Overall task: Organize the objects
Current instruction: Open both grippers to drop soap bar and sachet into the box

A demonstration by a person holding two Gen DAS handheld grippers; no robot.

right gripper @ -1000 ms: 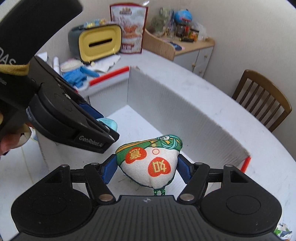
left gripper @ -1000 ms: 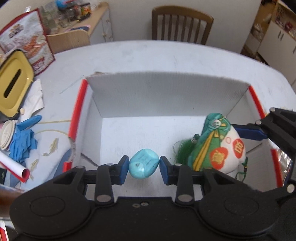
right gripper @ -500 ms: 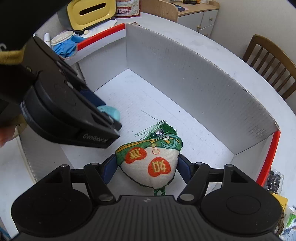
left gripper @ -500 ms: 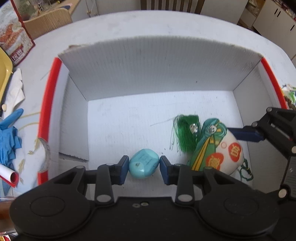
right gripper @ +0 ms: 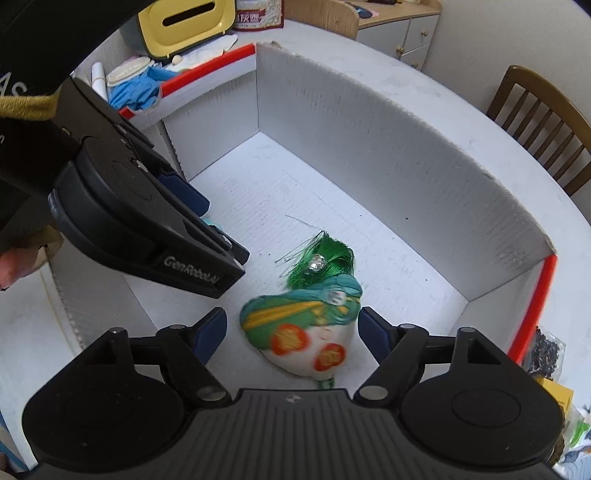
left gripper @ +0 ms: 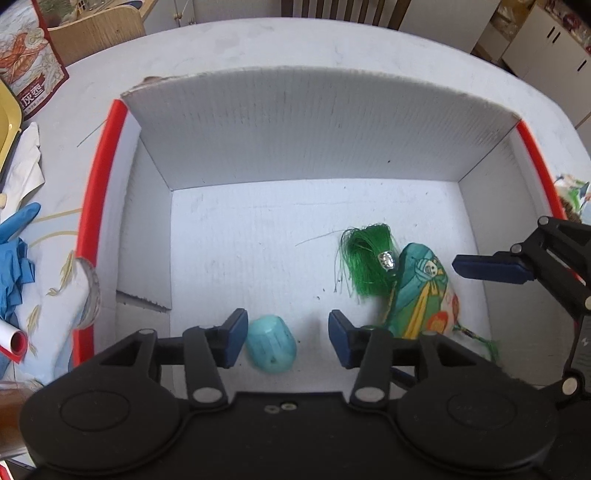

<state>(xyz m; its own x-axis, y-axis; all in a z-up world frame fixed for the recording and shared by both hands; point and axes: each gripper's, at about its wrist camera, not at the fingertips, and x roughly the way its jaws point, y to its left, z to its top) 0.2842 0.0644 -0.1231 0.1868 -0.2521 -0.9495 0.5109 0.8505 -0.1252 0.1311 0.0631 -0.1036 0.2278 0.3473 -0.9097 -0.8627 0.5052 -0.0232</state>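
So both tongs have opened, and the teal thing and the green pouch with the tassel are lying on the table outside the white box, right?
Not quite. Both tongs, left and right, are open, but the teal thing and the green pouch lie on the floor inside the white box, not outside on the table. Both wrist views show this.

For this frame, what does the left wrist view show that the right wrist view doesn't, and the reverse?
Only the left wrist view shows the turquoise pebble plainly, lying free between the open left hand-held gripper.

Only the right wrist view shows the yellow bin and a wooden chair.

Both show the white box, the green-tasselled pouch on its floor, blue gloves, and the open right hand-held gripper.
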